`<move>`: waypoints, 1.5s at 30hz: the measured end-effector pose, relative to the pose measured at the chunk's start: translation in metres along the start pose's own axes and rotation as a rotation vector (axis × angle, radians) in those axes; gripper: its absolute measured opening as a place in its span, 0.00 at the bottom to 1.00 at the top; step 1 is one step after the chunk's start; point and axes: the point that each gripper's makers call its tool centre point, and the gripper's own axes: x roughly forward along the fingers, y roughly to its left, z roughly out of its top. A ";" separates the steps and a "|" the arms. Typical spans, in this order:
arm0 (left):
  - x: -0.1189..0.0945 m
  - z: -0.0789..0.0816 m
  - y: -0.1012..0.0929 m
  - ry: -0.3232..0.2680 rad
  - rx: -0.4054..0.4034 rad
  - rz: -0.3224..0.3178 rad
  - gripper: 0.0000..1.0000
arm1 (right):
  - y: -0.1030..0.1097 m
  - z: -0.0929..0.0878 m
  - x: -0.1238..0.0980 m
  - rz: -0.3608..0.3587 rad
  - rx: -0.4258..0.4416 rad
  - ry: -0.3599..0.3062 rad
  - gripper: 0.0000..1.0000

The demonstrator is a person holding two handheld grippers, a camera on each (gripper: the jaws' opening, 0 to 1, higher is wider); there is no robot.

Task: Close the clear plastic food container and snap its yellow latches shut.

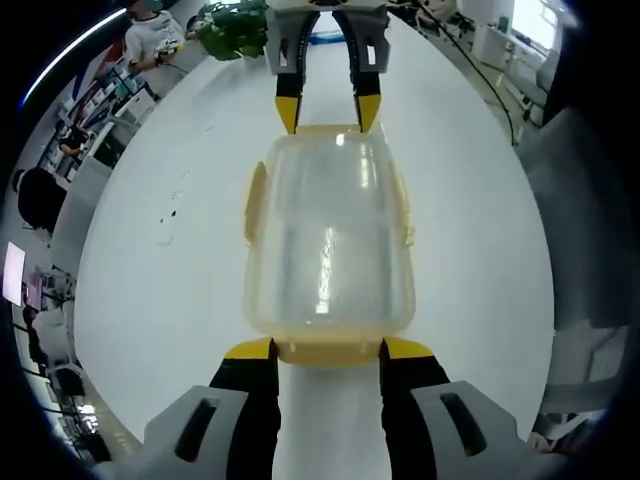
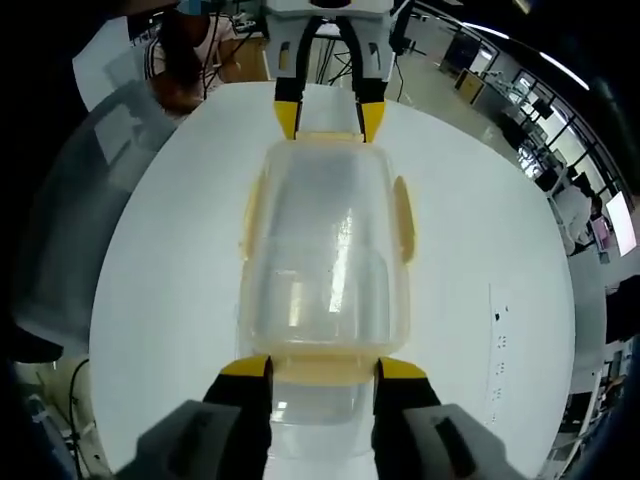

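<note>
White round table (image 1: 150,250) carries the clear plastic food container with yellow latches (image 1: 328,250), lid on, left gripper (image 1: 327,350) and right gripper (image 2: 323,368) spread astride opposite end latches: press both squarely together.

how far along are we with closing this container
Done: the lid sits on the container on the table. In hand: the left gripper and right gripper each straddle an end latch, jaws open. Left: the side latches look flared out, not yet snapped; I can't tell if the end ones have clicked.
</note>
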 end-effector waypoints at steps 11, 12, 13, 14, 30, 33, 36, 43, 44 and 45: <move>0.001 0.015 -0.003 -0.005 0.000 0.010 0.36 | -0.001 -0.013 -0.006 -0.003 -0.032 0.039 0.36; 0.003 0.016 -0.003 -0.005 -0.003 0.009 0.36 | -0.001 -0.014 -0.006 -0.002 -0.033 0.042 0.36; 0.003 0.017 -0.003 -0.004 -0.005 0.010 0.36 | -0.001 -0.015 -0.008 -0.005 -0.034 0.043 0.36; 0.004 0.018 -0.003 -0.004 -0.005 0.012 0.36 | -0.001 -0.016 -0.008 -0.005 -0.033 0.044 0.36; 0.013 0.036 -0.001 -0.008 0.013 0.003 0.36 | 0.002 -0.038 -0.011 -0.004 -0.012 0.039 0.36; 0.015 0.039 0.000 -0.010 0.013 0.004 0.36 | 0.001 -0.041 -0.013 -0.008 -0.011 0.042 0.36; 0.017 0.042 0.001 -0.015 0.012 0.003 0.36 | 0.001 -0.044 -0.014 -0.010 -0.008 0.043 0.36; 0.020 0.051 0.000 -0.020 0.008 0.006 0.36 | 0.002 -0.052 -0.021 -0.015 -0.009 0.057 0.36; 0.020 0.053 0.000 -0.020 0.010 0.007 0.36 | 0.003 -0.053 -0.022 -0.014 -0.009 0.058 0.36; 0.020 0.055 0.000 -0.022 0.012 0.007 0.36 | 0.002 -0.055 -0.023 -0.014 -0.006 0.060 0.36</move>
